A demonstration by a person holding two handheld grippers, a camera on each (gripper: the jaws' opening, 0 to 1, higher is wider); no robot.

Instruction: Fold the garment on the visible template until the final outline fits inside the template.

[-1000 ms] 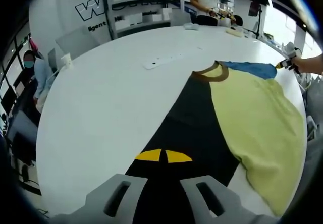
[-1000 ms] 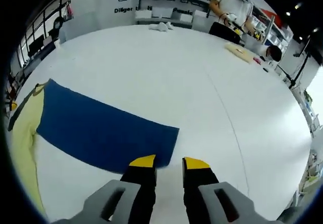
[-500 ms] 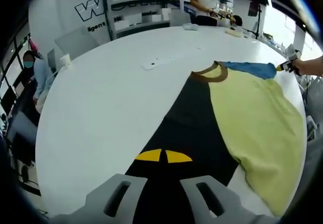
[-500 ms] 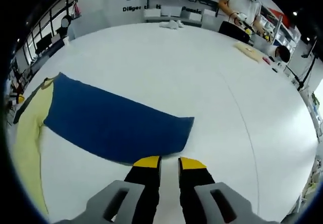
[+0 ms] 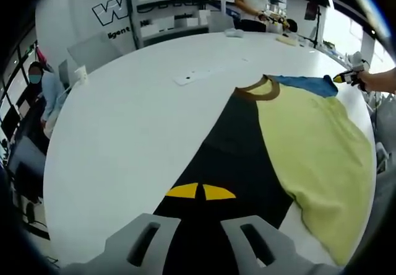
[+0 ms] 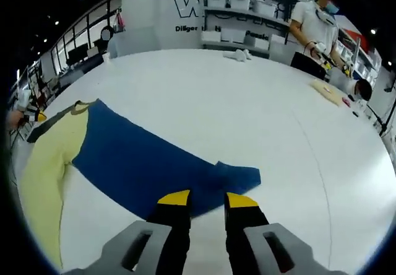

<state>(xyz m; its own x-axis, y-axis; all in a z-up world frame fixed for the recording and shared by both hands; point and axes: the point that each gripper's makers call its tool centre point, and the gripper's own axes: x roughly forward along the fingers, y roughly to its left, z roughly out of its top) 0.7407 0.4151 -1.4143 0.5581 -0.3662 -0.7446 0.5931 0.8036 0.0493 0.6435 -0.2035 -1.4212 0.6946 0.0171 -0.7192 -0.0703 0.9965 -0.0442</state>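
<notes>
A long-sleeved garment lies spread on the white table (image 5: 136,120). It has a yellow-green body (image 5: 309,145), a brown collar (image 5: 257,90), a black sleeve (image 5: 235,145) and a blue sleeve (image 6: 148,163). In the left gripper view, my left gripper (image 5: 201,192) is shut on the end of the black sleeve, its yellow tips nearly touching. My right gripper (image 6: 207,198) stands open at the blue sleeve's cuff (image 6: 238,177), which is rumpled, and bare table shows between its fingers. The right gripper (image 5: 344,77) also shows in the left gripper view, just past the blue cuff.
A white strip (image 5: 198,74) lies on the table beyond the collar. Small white items (image 6: 241,55) and a beige board (image 6: 331,90) sit near the far edge. A person stands by the shelves (image 6: 312,27), and another sits at the left (image 5: 38,83).
My right gripper's fingers narrowed at the blue cuff half a second ago and have now spread apart; its view has risen and the cuff is now rumpled. The left gripper has not moved.
</notes>
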